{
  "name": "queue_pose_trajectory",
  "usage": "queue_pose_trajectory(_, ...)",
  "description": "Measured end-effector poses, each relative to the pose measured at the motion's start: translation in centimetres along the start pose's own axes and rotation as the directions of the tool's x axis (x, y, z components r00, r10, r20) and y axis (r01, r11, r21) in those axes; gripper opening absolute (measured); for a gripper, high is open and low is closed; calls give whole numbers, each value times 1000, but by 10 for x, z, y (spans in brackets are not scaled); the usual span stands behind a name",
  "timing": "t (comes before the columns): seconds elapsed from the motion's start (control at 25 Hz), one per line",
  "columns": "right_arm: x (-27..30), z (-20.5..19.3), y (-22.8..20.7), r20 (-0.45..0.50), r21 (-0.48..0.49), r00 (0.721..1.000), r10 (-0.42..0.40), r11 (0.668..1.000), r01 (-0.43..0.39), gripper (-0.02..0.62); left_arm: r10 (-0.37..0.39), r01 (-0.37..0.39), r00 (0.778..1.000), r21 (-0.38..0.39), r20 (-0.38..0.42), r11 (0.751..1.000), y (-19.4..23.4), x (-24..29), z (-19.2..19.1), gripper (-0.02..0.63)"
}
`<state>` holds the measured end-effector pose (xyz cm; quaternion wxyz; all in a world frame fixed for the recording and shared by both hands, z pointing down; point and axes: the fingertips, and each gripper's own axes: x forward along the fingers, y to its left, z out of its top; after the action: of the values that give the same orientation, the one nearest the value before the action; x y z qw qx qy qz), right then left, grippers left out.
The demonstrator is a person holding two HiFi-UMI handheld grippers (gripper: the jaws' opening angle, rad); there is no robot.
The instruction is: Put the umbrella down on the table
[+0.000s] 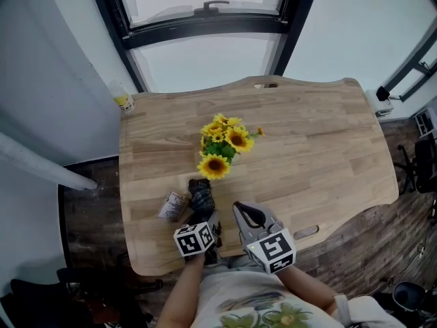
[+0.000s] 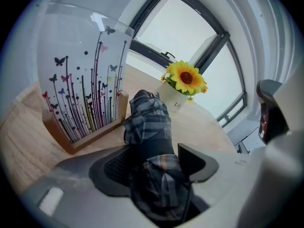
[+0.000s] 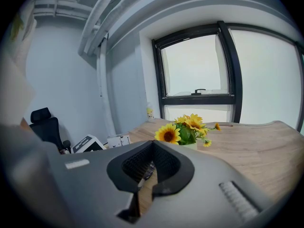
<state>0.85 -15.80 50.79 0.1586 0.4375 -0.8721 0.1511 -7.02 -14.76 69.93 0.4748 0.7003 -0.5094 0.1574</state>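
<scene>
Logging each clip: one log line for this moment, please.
left gripper: open, umbrella between jaws | umbrella: lying on table | right gripper: shut, empty

My left gripper and right gripper
Grey shells, black ribbed pads, a black-and-white marker cube behind each; my pale shirt has green leaves.

Folded dark plaid umbrella lies on the table near its six o'clock edge, its length running toward twelve o'clock.
</scene>
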Motion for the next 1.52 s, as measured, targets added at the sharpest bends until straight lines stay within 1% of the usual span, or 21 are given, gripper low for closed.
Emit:
queue_pose_trajectory(0.24,-4,-2,0,-2,-1,1000,-6,1000,6,0,16,-15,1000,46,-17,999,0,-3,2,353)
queue_pose_trajectory(0.36,-7,-3,0,-4,-1,1000,-10,1000,10,0,27,-25,999,70,-30,997,-1,-7,2,353)
queue_pose_trajectory(0.48,-9,-2,3,3,-2,1000,-10,1000,10,0,36,-34,999,104,-15,994,-4,-15,7,353)
queue_pose_trajectory(0.8,-13,2,8,25,-2,1000,-10,1000,10,0,17,-33,995,161,97,986,-20,-50,44,353)
queue_pose_trajectory(1.0,-16,7,11,46,-2,999,-8,1000,8,0,7,-39,984,180,175,983,-31,-75,65,353)
queue_pose_trajectory(1.2,-19,11,15,63,-6,998,-4,1000,5,0,-2,-55,969,224,246,973,-44,-98,82,353)
queue_pose_trajectory(1.24,-20,11,16,64,-7,998,-3,1000,4,-2,0,-63,964,232,265,971,-46,-103,86,348)
queue_pose_trajectory(1.36,-22,13,18,69,-13,998,0,1000,1,-2,-3,-80,950,253,313,964,-54,-118,94,302)
queue_pose_trajectory(1.44,-24,15,19,75,-15,997,1,1000,0,-2,-10,-85,943,270,333,959,-59,-126,98,237)
queue_pose_trajectory(1.52,-27,17,21,84,-14,996,4,1000,-2,-2,-17,-91,937,293,348,952,-64,-134,100,197)
